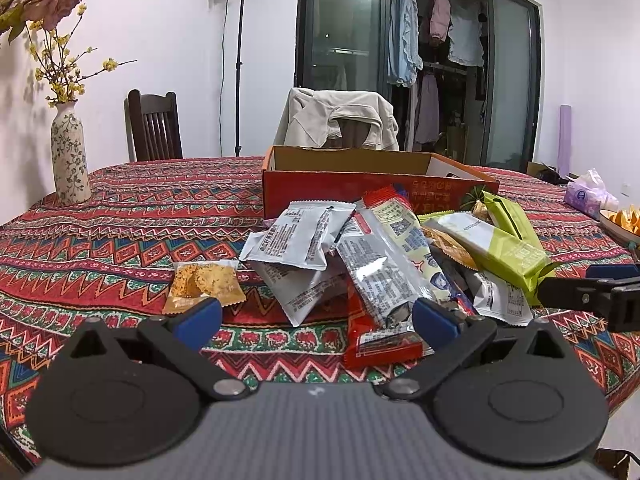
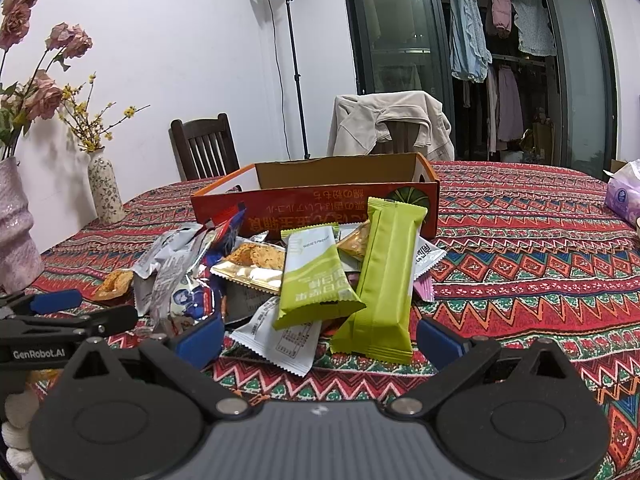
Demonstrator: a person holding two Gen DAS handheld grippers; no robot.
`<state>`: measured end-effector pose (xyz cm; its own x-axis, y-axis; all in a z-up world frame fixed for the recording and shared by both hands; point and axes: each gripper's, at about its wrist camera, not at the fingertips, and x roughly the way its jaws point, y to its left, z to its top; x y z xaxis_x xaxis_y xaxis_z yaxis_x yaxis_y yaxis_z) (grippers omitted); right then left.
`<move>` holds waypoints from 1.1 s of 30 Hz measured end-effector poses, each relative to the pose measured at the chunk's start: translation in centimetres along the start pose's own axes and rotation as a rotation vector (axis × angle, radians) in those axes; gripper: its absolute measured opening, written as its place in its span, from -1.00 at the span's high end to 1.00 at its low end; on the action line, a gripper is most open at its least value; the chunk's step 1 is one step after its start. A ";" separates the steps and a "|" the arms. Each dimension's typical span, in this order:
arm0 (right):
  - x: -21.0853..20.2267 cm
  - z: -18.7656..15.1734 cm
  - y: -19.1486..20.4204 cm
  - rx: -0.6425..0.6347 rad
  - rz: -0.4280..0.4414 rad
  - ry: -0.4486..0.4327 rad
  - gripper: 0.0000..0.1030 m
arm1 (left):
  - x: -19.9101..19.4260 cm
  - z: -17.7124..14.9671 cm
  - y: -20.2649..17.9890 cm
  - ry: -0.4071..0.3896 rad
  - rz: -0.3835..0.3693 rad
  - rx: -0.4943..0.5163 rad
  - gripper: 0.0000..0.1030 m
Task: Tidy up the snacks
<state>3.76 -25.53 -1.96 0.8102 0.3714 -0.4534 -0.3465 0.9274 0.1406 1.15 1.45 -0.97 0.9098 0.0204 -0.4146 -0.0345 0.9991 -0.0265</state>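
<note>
Lying before the orange box [image 2: 320,208], the snack pile [image 2: 304,276] is outside it.

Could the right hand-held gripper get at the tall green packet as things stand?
Probably yes. The right hand-held gripper is open, and the green packet lies on top of the pile right ahead of it, its near end between the fingers' line. Nothing covers it; a second green packet lies beside it.
</note>
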 end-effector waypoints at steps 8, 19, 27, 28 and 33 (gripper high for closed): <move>0.4 1.0 -0.2 -0.013 -0.005 -0.020 -0.92 | 0.5 0.4 0.1 -0.006 0.013 -0.003 -1.00; 3.2 3.6 1.0 -0.115 0.022 -0.007 -0.53 | 1.1 1.5 0.3 -0.010 0.028 -0.012 -1.00; 6.4 4.4 1.4 -0.145 -0.011 0.062 -0.09 | 1.4 1.8 1.2 -0.005 0.055 -0.036 -1.00; 6.6 4.3 1.4 -0.149 -0.011 0.070 0.02 | 1.4 1.8 1.3 -0.005 0.057 -0.038 -1.00; 7.7 4.1 1.7 -0.177 -0.031 0.101 0.05 | 1.7 1.9 1.9 0.003 0.074 -0.047 -1.00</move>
<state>11.33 -20.88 -1.58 0.7736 0.3284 -0.5420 -0.4072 0.9129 -0.0280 3.38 3.44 -0.01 0.9027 0.0940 -0.4198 -0.1212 0.9919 -0.0387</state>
